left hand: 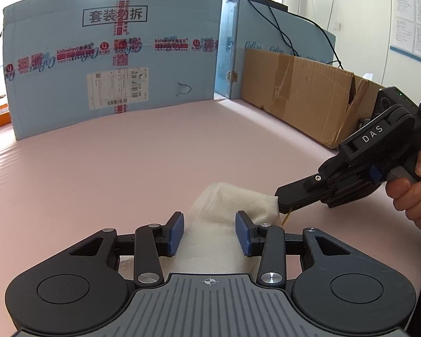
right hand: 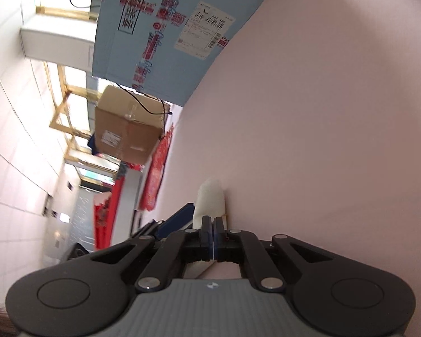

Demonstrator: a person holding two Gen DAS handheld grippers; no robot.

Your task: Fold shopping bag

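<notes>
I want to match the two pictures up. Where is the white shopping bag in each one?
Left wrist view: the white shopping bag lies low in the middle, on the pink table, between the left gripper's open jaws.
Right wrist view: the bag pokes up just below the middle, right past the shut right gripper.
Shared landmark: the blue box with red tape.

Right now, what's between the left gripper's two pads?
Left wrist view: the white folded shopping bag runs between the left gripper's open pads, with gaps showing either side.
</notes>
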